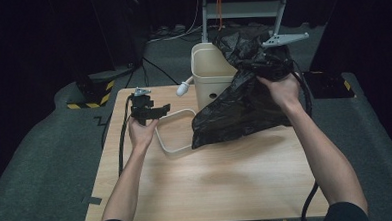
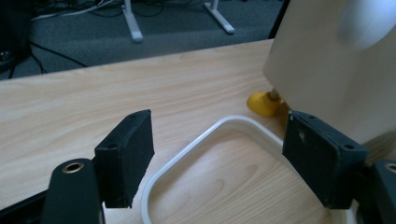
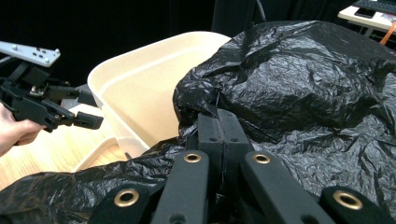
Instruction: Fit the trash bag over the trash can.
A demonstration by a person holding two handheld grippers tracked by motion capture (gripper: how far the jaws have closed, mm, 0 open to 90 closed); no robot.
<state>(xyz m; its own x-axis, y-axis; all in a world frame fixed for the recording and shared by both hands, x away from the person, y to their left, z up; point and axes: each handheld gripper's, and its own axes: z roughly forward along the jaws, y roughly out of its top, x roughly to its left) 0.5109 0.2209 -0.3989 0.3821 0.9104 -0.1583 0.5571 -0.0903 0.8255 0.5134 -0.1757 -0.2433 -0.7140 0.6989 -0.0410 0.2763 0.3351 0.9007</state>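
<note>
Roughly midway: bin liner not fitted yet.
Right gripper (image 3: 218,122) pinches black trash bag (image 1: 243,101) beside the bin (image 1: 210,70) rim; left gripper (image 1: 151,111) wide, empty, over detached bin rim ring (image 1: 172,134) on table (image 1: 227,179).

The black plastic bag (image 1: 243,96) was thin, shiny and full of wrinkles. It hung half open, lifted at its upper part, where the right hand-held gripper (image 3: 218,122) pinched a fold of it between closed jaws. The top of the bag lay over the far right rim of the cream bin (image 1: 208,70), which stood upright at the far edge of the bench (image 1: 227,184). The lower part of the bag spread down onto the bench, just beside the bin.
</note>
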